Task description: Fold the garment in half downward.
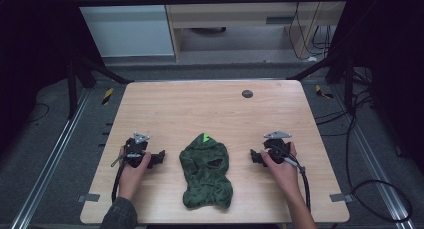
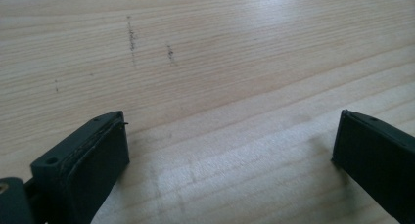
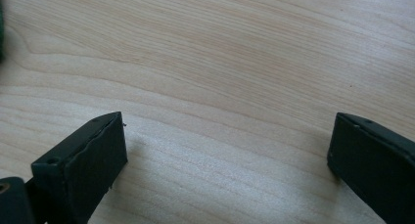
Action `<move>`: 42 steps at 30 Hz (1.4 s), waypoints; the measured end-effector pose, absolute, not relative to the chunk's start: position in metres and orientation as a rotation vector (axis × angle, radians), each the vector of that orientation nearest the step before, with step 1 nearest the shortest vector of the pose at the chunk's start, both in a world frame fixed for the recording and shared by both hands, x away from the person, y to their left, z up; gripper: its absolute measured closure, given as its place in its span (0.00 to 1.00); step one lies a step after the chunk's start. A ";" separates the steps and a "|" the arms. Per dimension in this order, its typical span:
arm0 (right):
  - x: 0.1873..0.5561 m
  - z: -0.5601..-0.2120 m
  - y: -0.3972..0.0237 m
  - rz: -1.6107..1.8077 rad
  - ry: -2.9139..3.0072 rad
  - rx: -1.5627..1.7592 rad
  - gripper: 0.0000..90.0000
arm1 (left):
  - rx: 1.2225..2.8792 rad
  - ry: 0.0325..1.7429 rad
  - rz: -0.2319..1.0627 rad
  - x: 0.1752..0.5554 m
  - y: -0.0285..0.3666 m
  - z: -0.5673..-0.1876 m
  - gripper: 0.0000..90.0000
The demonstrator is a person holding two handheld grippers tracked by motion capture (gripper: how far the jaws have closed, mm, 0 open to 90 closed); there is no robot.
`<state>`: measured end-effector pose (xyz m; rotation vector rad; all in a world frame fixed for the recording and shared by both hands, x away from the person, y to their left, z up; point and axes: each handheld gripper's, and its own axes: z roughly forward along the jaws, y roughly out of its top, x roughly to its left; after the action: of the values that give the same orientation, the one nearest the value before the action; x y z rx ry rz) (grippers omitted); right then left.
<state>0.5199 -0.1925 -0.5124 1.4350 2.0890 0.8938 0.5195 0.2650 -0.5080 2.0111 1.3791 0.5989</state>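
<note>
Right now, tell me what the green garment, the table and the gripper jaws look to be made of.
Garment: soft fleece or plush, judging by its fuzzy, matte, crumpled surface; a bright green patch sits at its top.
Table: pale wood or wood-look laminate, with grain lines and a low sheen.
Left gripper and right gripper jaws: black, matte, likely plastic with rubbery pads.
</note>
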 end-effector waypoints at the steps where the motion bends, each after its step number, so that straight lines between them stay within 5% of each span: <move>1: 0.520 -0.512 -0.193 0.894 2.089 1.435 0.02 | 2.013 1.374 0.597 0.518 0.264 -0.508 0.00; 11: 0.518 -0.512 -0.190 0.903 2.102 1.426 0.02 | 2.036 1.334 0.574 0.512 0.261 -0.507 0.00; 42: 0.557 -0.460 -0.110 1.013 2.518 1.048 0.79 | 2.223 1.046 0.407 0.547 0.204 -0.458 0.20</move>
<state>0.5569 -0.1096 -0.4602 1.0481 2.5178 1.0131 0.5472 0.2042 -0.4577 2.2230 1.0458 0.4070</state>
